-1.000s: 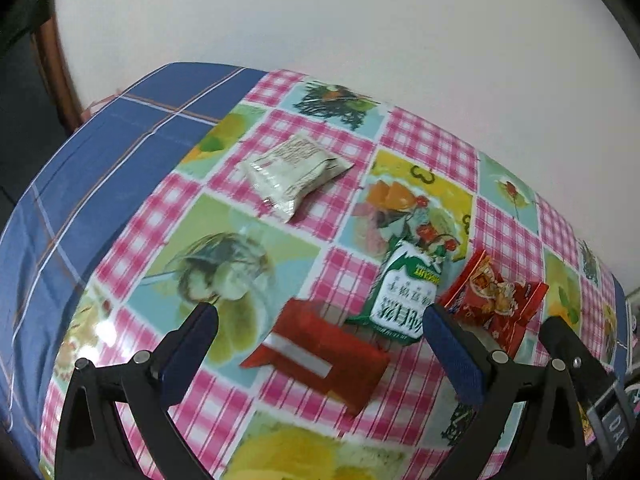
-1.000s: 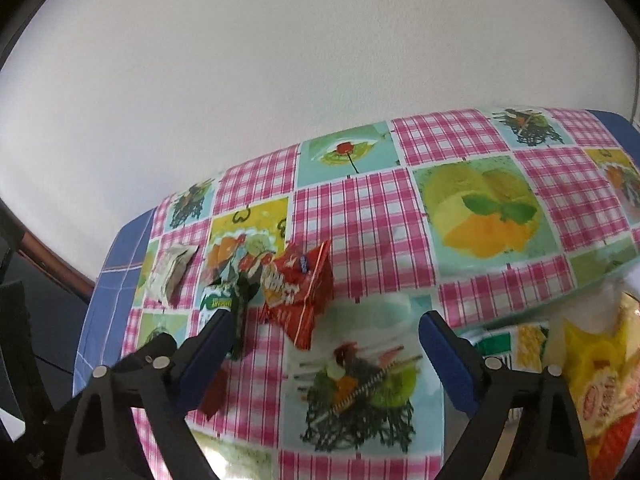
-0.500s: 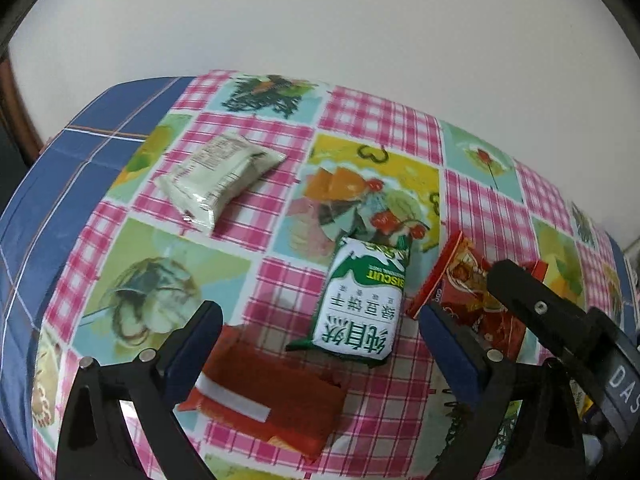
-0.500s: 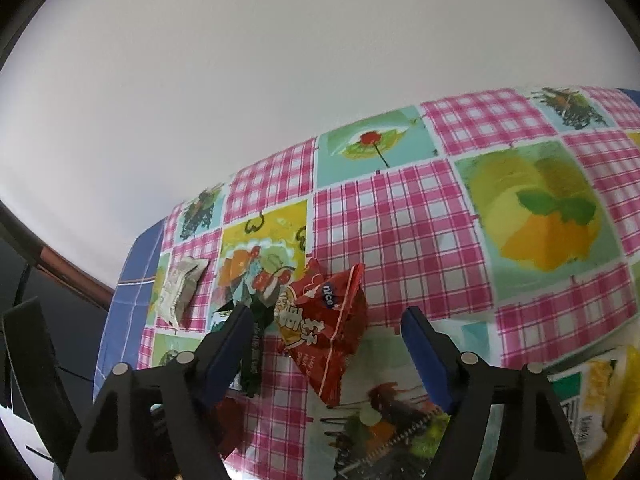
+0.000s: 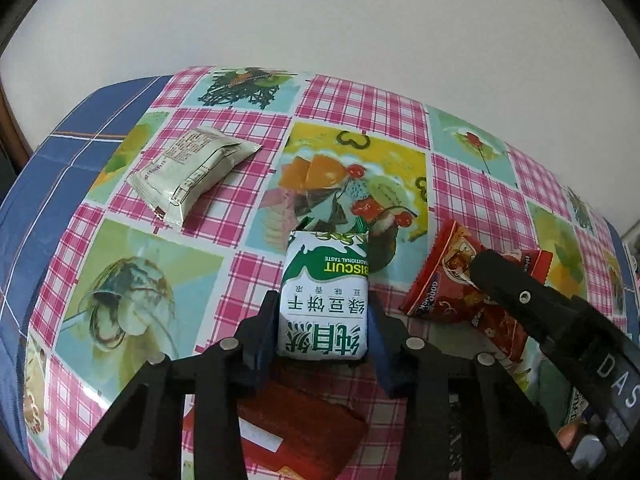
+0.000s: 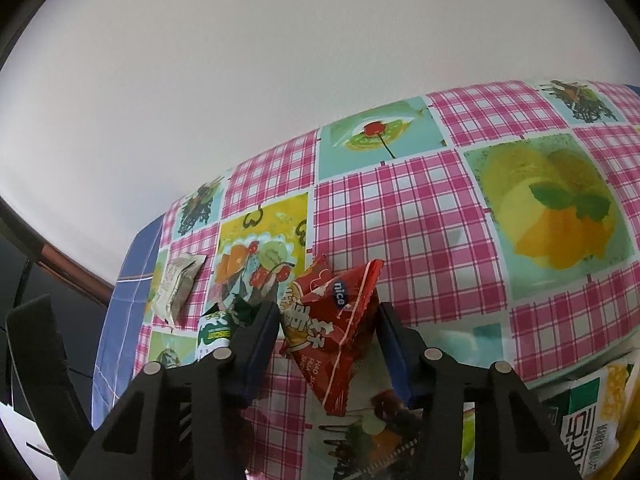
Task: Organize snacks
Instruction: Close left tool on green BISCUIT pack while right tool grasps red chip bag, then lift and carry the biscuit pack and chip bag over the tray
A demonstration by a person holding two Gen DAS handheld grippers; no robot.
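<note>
My left gripper (image 5: 322, 320) is shut on a green and white biscuit pack (image 5: 326, 296), its blue pads pressing both sides. My right gripper (image 6: 328, 332) is shut on a red snack packet (image 6: 334, 328), which also shows in the left wrist view (image 5: 460, 284) with the right gripper's finger over it. The biscuit pack's corner shows in the right wrist view (image 6: 218, 326). A silver-white packet (image 5: 192, 170) lies flat at the far left of the table; it also shows in the right wrist view (image 6: 176, 284). A dark red packet (image 5: 304, 432) lies under my left gripper.
The table has a pink checked fruit-print cloth (image 5: 360, 108) with a blue border (image 5: 60, 168), against a white wall. More snack bags (image 6: 592, 420) lie at the near right edge of the right wrist view.
Both grippers moved forward and closed: the left onto the green biscuit pack, the right onto the red snack packet. Both were open and apart from the packs before.
</note>
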